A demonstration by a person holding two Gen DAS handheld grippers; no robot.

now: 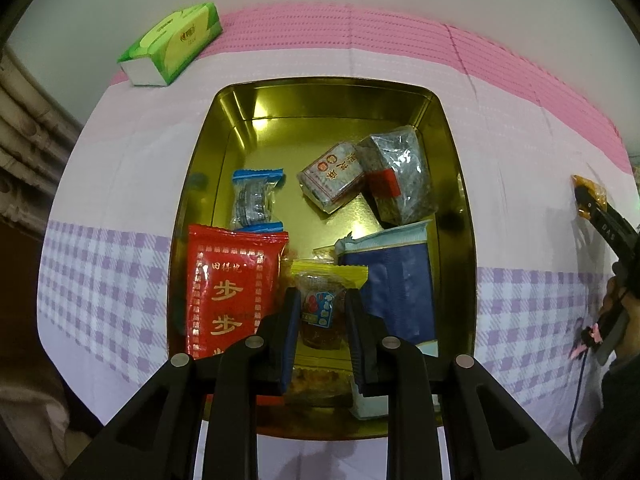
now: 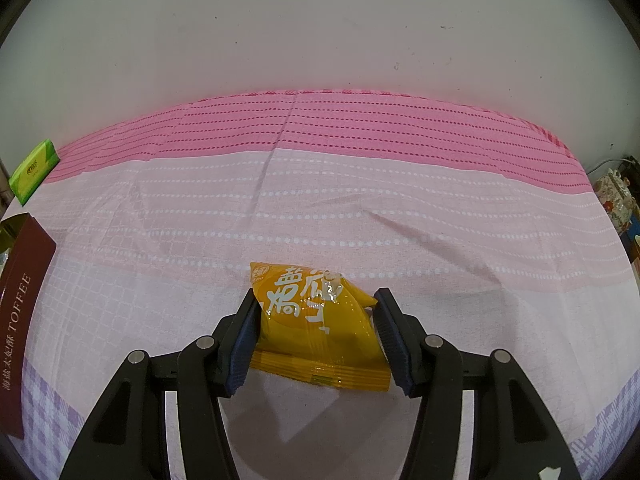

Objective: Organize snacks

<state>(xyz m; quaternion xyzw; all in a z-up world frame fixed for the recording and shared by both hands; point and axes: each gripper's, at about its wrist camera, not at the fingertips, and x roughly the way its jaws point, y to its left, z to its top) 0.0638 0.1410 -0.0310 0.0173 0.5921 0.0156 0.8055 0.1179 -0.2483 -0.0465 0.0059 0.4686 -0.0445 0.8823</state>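
The right claw [image 2: 316, 332] brackets the orange packet [image 2: 320, 324], seemingly gripping it for the tin [image 1: 460, 208], while the left claw [image 1: 322, 320] hovers open there.

The dark maroon side of the rectangular box [image 2: 25, 312] reads "TOFFEE" beside smaller Chinese characters. The glossy red foil packet [image 1: 230, 288] carries gold characters "步步". The black gripper arm [image 1: 608, 224] at the right edge shows "DAS".

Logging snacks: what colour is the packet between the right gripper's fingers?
Orange-yellow packet with white lettering, clearest in the right wrist view.
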